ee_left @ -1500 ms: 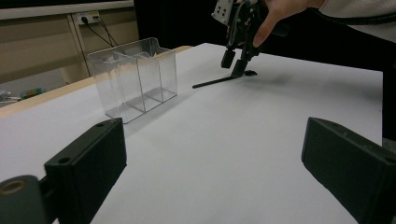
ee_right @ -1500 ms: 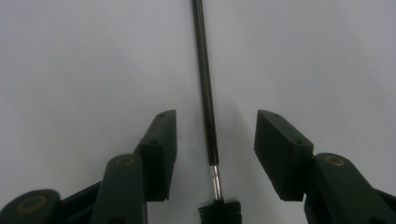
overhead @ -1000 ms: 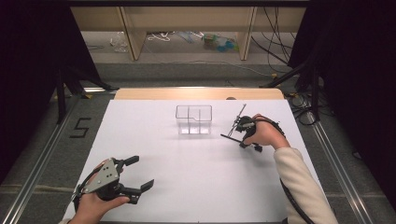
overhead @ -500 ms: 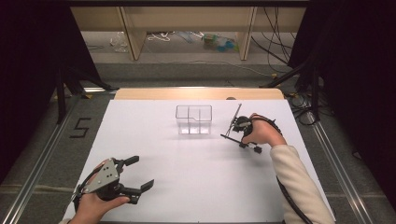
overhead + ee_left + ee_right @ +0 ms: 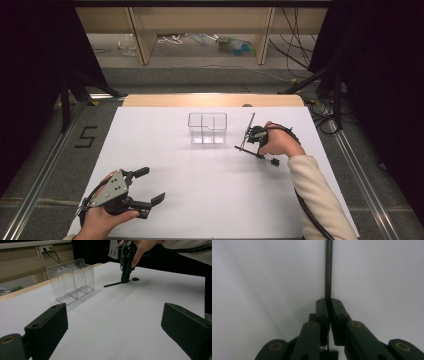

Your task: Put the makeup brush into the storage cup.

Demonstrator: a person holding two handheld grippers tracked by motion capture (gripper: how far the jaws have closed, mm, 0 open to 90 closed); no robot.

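My right claw [image 5: 246, 148] has just been closing, and its jaws now stand pinched on a thin black rod [image 5: 328, 270]. In the right gripper view the two black pads meet around the rod's near end, and the rest of it runs straight ahead of the claw, away from the tips. From above, the rod [image 5: 249, 131] lies flat on the white counter [image 5: 210, 200], with the claw pointing down at it from just over it. In the left gripper view that claw [image 5: 125, 277] stands upright with its tips down on the sheet and the rod [image 5: 113, 284] poking out sideways from them.

That closing is the change that matters: a second ago the jaws were wider over the rod, and now I judge the grip made. The hand itself has hardly moved, so the rod is not yet lifted; it rests on the counter.

The clear two-part box [image 5: 207, 127] sits near the right claw, off to its side across the rod, and I take it as the likely place for the rod. Its compartments look empty.

My left claw [image 5: 150, 187] hangs wide open, holding nothing, well apart from the box and rod, at the near edge of the counter.
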